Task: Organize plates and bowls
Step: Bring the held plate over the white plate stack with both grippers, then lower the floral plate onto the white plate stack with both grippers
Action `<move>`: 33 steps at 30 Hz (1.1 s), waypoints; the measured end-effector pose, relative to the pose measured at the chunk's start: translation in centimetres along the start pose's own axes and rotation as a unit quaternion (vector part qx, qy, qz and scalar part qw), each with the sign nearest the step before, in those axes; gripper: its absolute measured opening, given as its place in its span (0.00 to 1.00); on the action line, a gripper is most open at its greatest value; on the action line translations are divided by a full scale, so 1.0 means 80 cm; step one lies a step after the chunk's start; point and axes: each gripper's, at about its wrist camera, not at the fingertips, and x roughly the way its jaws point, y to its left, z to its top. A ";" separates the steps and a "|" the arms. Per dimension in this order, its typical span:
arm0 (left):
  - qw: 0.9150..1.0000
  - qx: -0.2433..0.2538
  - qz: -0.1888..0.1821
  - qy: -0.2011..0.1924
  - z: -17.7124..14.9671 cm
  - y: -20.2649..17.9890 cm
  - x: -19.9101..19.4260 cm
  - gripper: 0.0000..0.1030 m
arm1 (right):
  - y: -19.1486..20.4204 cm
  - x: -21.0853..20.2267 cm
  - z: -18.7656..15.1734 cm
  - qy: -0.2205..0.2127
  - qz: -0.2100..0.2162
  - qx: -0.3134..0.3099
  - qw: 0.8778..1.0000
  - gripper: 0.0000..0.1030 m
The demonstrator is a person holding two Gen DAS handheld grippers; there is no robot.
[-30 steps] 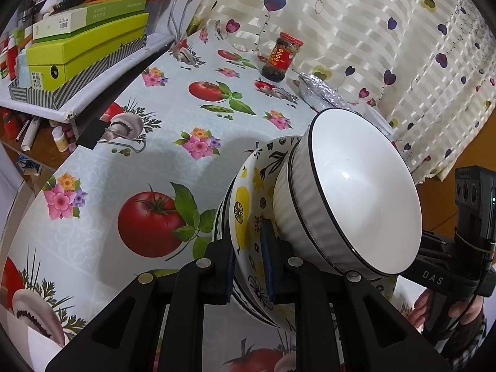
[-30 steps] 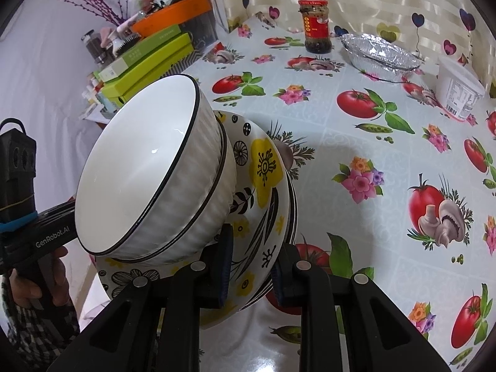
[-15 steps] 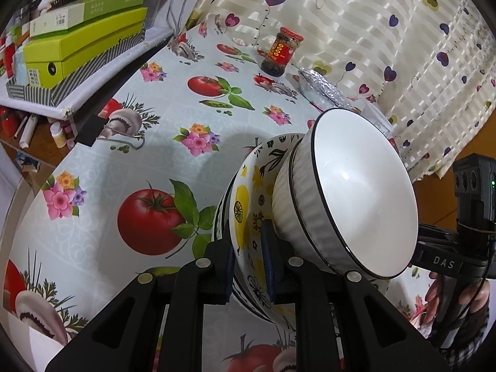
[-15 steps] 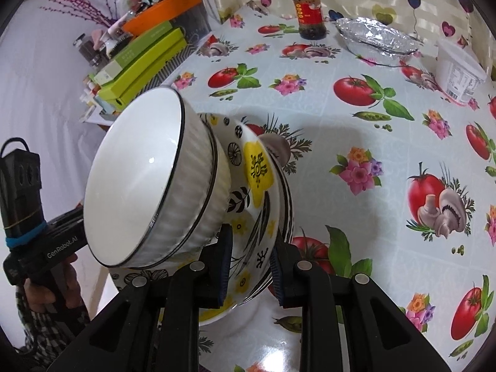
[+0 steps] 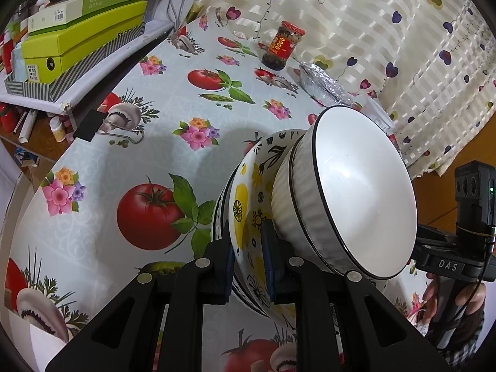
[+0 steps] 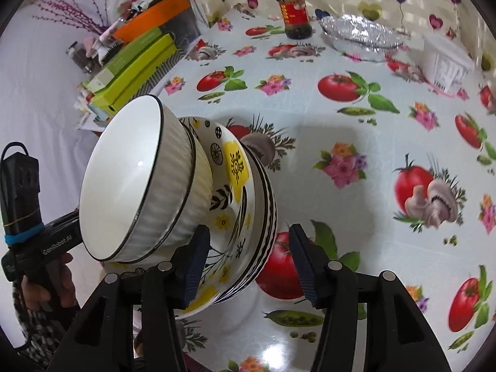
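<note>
Stack set-down step. Your left gripper (image 5: 248, 260) pinches patterned plate (image 5: 248, 204) rim, white bowls (image 5: 356, 192) nested just ahead. Right gripper (image 6: 248, 260) has just been opening, jaws spread either side of rim, pads clear. Next: settle stack on desk (image 6: 356, 130) (tilted, bowls could slide), then release left.

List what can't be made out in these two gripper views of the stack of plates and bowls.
- Plates under the floral plate: count unclear in both views, only edges show.
- White bowls: they hide the stack's far side in the left view.
- White tub: label blurred in the right view.
</note>
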 end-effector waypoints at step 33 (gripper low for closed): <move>0.989 0.052 0.091 -0.107 -0.065 -0.032 -0.071 0.23 | 0.042 -0.064 -0.074 -0.157 -0.021 -0.031 0.987 0.56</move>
